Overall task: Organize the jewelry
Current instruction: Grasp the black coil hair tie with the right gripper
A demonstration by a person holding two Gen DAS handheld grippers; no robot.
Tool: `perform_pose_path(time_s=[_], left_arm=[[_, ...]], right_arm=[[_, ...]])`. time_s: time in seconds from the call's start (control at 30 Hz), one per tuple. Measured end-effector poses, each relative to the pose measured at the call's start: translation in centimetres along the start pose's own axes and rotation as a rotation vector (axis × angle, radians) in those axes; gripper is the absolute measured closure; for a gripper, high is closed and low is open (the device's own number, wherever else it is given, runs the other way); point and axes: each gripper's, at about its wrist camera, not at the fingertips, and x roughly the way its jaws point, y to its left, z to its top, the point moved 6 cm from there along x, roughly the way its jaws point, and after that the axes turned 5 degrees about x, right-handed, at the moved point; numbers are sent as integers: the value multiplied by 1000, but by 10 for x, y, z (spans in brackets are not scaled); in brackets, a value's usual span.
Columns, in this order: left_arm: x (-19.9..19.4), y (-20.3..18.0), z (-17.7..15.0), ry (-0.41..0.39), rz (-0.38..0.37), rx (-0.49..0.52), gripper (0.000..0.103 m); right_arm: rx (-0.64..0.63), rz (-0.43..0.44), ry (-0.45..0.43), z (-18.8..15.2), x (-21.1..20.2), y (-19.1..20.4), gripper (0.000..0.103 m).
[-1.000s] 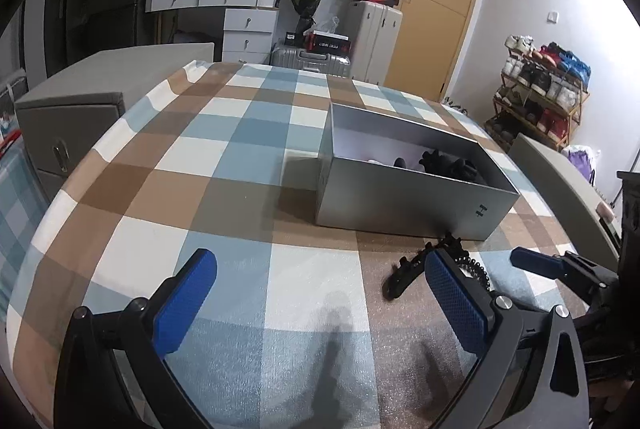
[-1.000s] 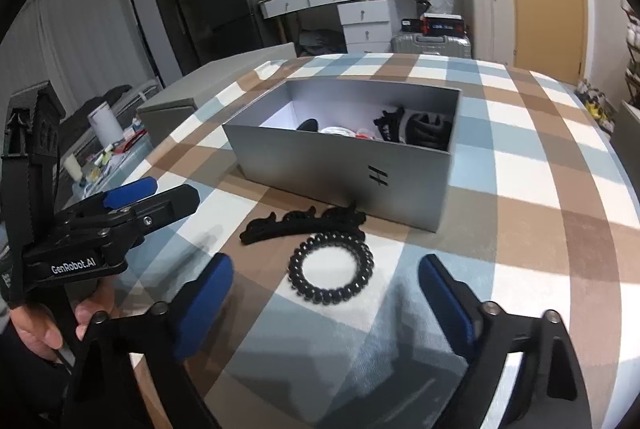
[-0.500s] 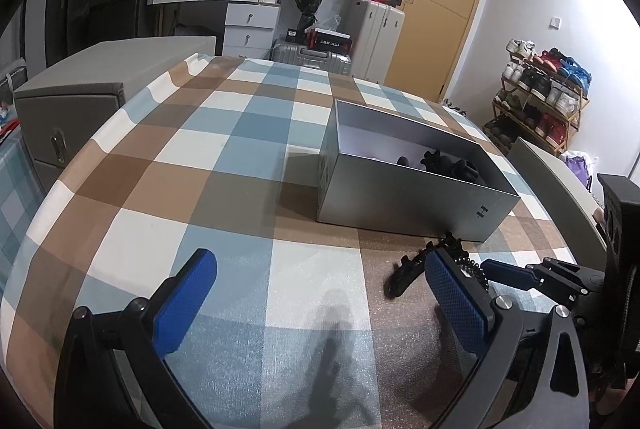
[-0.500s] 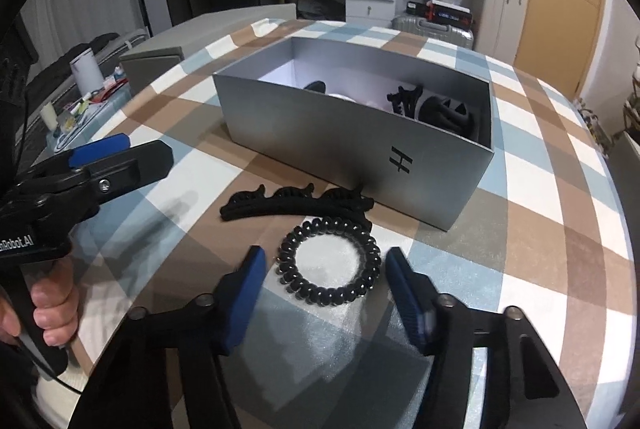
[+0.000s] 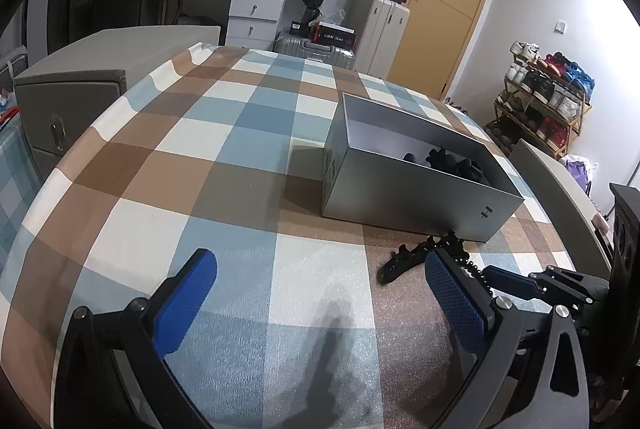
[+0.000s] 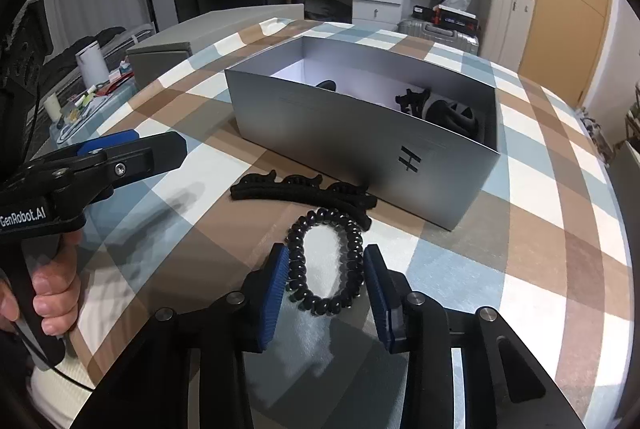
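Observation:
A black spiral hair tie (image 6: 326, 261) lies on the checked tablecloth (image 6: 460, 269), squeezed into an oval. My right gripper (image 6: 326, 281) is closing on it, and both blue pads touch its sides. A long black hair clip (image 6: 296, 189) lies just beyond it, against the front of an open grey box (image 6: 360, 137) that holds dark accessories (image 6: 448, 109). My left gripper (image 5: 320, 269) hovers open over the cloth with nothing between its fingers. The clip (image 5: 412, 257) lies just beyond its right fingertip. The box (image 5: 400, 193) stands farther back.
A hand (image 6: 52, 289) holds the left gripper (image 6: 160, 145) at the left of the right wrist view. A grey cabinet (image 5: 80, 77) stands past the table's left edge and a shoe rack (image 5: 548, 97) at the far right. A white dresser (image 5: 248, 1) is behind.
The right gripper's jaws have narrowed from wide apart to touching the hair tie, which went from round to oval. The left gripper has stayed where it was, still open.

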Motion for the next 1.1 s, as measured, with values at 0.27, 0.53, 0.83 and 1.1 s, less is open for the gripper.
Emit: perform_pose_path(time_s=[0.27, 0.53, 0.83, 1.1], left_arm=[[4, 0, 0, 22, 1, 0, 2], [5, -6, -1, 24, 11, 37, 2], [9, -5, -3, 46, -4, 33, 1], [20, -29, -3, 121, -45, 186, 1]], right_arm=[[119, 100, -37, -4, -20, -17, 86], [80, 118, -16, -4, -14, -8, 82], [-99, 2, 21, -3, 5, 16, 94], [44, 34, -69, -6, -24, -20, 95]])
